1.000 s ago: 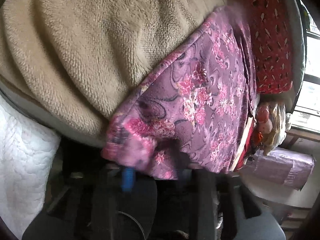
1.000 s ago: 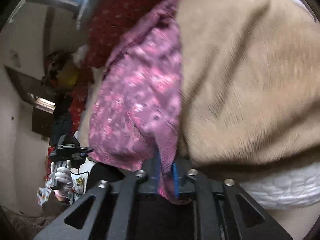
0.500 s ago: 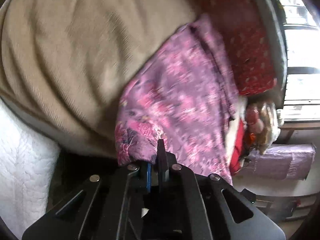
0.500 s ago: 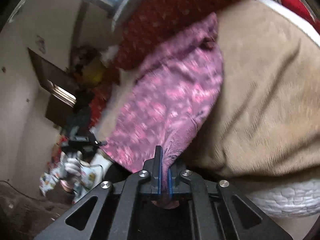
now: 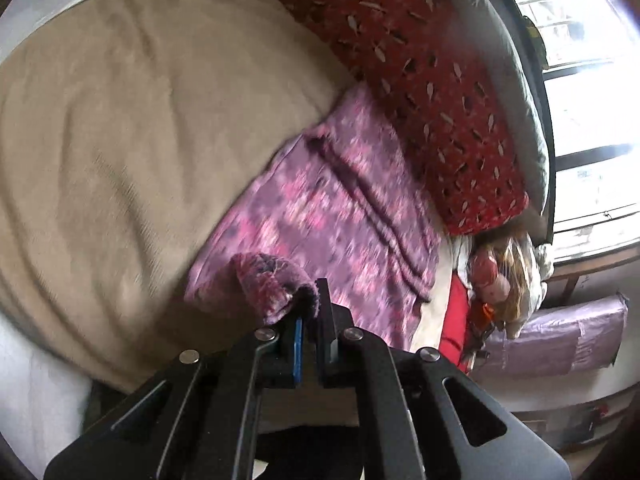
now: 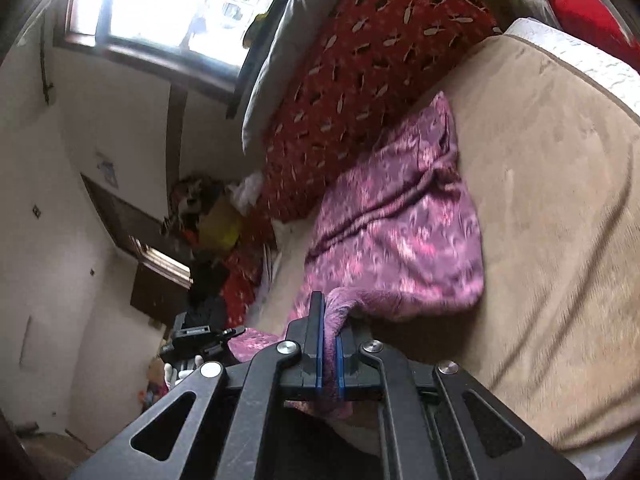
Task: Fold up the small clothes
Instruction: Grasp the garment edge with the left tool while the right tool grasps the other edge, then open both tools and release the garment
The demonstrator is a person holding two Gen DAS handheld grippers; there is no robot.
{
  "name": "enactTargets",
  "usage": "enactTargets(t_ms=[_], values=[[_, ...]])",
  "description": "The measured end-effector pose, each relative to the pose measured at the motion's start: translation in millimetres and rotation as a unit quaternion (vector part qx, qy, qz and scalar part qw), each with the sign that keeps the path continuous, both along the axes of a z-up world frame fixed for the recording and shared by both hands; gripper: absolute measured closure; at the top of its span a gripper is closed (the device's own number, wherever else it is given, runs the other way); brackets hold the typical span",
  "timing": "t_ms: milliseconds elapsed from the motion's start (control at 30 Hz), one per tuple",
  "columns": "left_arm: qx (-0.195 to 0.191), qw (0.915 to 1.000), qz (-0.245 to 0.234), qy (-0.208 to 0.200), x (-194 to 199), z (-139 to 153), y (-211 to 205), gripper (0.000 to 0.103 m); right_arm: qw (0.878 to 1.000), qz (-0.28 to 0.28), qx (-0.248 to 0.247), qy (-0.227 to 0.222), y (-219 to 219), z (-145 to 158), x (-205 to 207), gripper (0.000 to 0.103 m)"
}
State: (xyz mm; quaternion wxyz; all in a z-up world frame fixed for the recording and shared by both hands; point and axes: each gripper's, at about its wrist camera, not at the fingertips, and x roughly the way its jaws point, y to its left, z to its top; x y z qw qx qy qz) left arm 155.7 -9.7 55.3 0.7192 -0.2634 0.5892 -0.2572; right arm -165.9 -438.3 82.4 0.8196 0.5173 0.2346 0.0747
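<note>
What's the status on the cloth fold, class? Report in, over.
Left gripper shut on purple floral cloth corner. Right gripper shut on its other near corner. Cloth lying across tan blanket. Red pillow beside it.

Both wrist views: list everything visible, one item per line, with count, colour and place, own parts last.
Floral fabric garment: one, purple-pink, on the blanket, near corners pinched.
Fleece blanket: one, beige, covering the bed.
Patterned pillow: one, red with pale marks, beyond the garment.
Plain cushion: one, grey, behind the pillow.
Quilted cover: one, white, at the blanket's edge.
Wrapped bundle: one, lilac, beneath the window.
Window: one, bright, behind the bed.
Left gripper: black with blue pads, shut on the garment.
Right gripper: same, shut on the garment.
Gloved hand: one, white, holding the left gripper.
</note>
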Motion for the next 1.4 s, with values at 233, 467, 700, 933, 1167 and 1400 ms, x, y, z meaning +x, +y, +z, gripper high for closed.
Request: enactTargets(t_ms=[233, 467, 700, 933, 1167, 1400], values=[[0.006, 0.9997, 0.007, -0.021, 71.0, 17.8, -55.8, 0.100, 0.999, -0.040, 0.036, -0.005, -43.6, -17.2, 58.8, 0.099], [0.024, 0.9996, 0.001, -0.016, 158.2, 13.8, -135.7, 0.100, 0.991, -0.110, 0.070, 0.012, -98.0, -48.5, 122.2, 0.099], [0.046, 0.9989, -0.007, -0.010, 226.9, -5.2, -199.5, 0.100, 0.983, -0.156, 0.087, 0.040, -146.6, -81.0, 178.4, 0.099], [0.132, 0.9910, -0.023, 0.007, 268.3, -27.6, -244.0, 0.100, 0.979, -0.143, 0.124, 0.071, -169.3, -108.4, 215.5, 0.094], [0.034, 0.9993, 0.007, -0.012, 280.1, 17.5, -209.9, 0.050, 0.958, -0.228, 0.164, 0.055, -192.9, -107.3, 193.9, 0.077], [0.088, 0.9953, -0.040, 0.001, 267.1, -17.9, -166.2, 0.035, 0.971, -0.198, 0.033, 0.129, -179.2, -88.7, 199.4, 0.055]])
